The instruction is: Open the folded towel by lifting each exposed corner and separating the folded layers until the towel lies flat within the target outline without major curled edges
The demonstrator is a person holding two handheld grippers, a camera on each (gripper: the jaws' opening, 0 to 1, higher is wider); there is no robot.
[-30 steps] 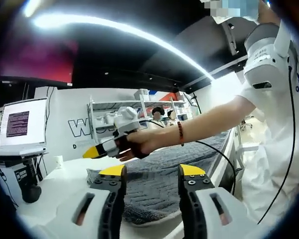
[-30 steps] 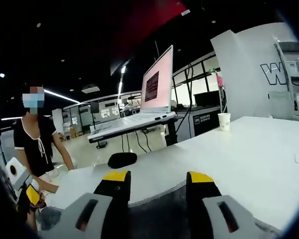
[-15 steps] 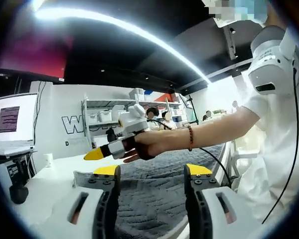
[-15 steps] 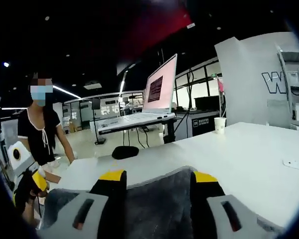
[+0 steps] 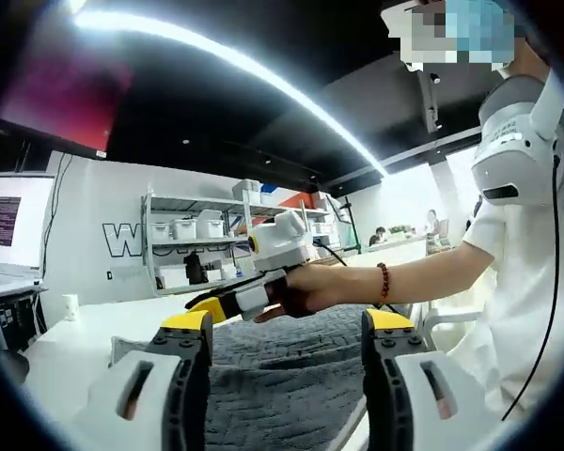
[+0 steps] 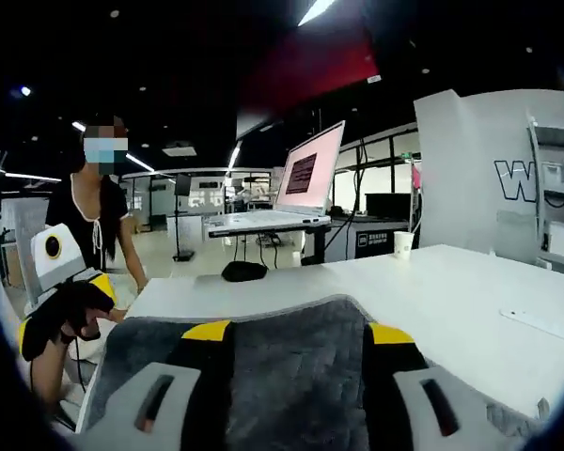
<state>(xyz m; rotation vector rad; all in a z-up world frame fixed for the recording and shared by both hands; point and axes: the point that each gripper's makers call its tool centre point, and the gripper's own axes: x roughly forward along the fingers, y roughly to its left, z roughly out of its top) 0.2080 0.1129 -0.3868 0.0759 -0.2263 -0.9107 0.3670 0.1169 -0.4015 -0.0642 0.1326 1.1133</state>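
Note:
The grey textured towel (image 5: 282, 376) lies spread on the white table (image 5: 66, 338). In the left gripper view, my left gripper (image 5: 288, 324) stands open just above its near part, with nothing between the jaws. Beyond it, a hand holds my right gripper (image 5: 227, 303) low over the towel's far side. In the right gripper view, the towel (image 6: 291, 376) lies under and ahead of my open right gripper (image 6: 299, 334), and its far edge ends on the table (image 6: 470, 282). The left gripper (image 6: 61, 301) is at the far left in a dark-gloved hand.
An open laptop (image 6: 296, 183) on a stand, a black mouse (image 6: 244, 271) and a paper cup (image 6: 401, 244) sit at the table's far side. A small white card (image 6: 526, 319) lies right of the towel. A shelf with bins (image 5: 188, 235) stands behind. The person (image 5: 526, 235) stands close by.
Both cameras have shifted. In the right gripper view, far more of the towel now shows between and ahead of the jaws. In the left gripper view, the right gripper has come lower, towards the towel.

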